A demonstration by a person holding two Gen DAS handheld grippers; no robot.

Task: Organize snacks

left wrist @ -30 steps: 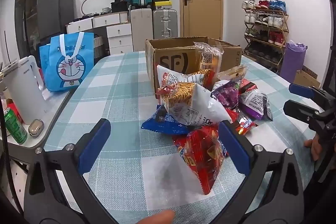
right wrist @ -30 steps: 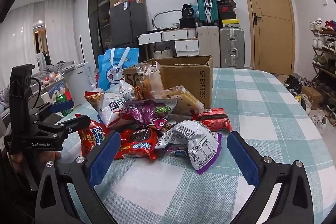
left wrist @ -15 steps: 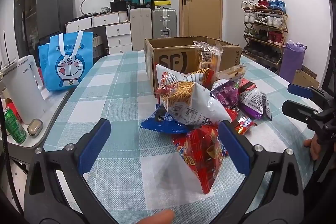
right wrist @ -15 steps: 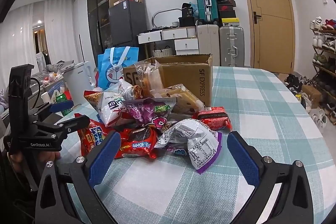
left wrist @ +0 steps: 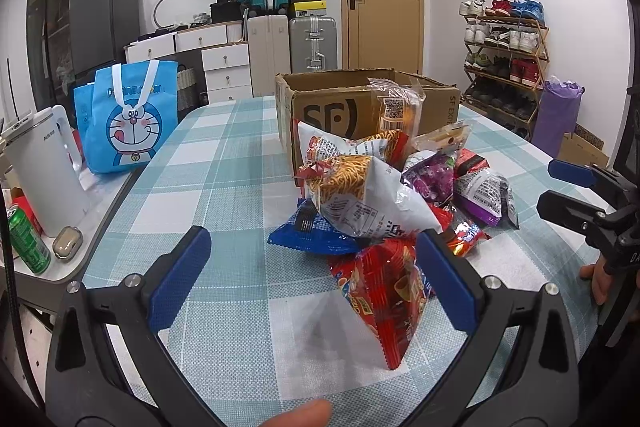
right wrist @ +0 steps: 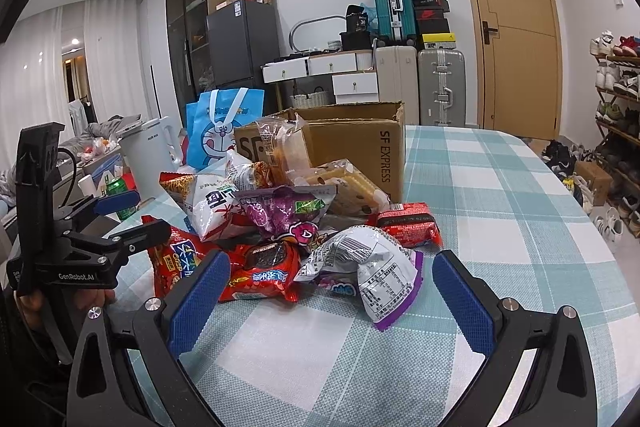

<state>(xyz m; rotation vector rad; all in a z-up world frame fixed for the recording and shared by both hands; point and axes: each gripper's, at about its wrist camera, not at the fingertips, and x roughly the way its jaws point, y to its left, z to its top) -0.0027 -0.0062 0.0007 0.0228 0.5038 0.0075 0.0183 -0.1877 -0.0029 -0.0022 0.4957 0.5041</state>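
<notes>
Blue pads wide apart on both tools, and nothing has shifted over the last second.

Your left gripper (left wrist: 312, 269) hovers with jaws spread just short of the red chip bag (left wrist: 386, 291), the pile's nearest packet; your right gripper (right wrist: 332, 297) likewise faces the white-and-purple pouch (right wrist: 372, 269). Behind that bag, the heap touches the SF Express carton (left wrist: 340, 107). No snack is gripped, so I judge sorting hasn't begun.

A table (left wrist: 224, 163) with a teal and white checked cloth carries an open cardboard box (left wrist: 336, 107), and a heap of snack packets (right wrist: 280, 227) lies just before it.
</notes>
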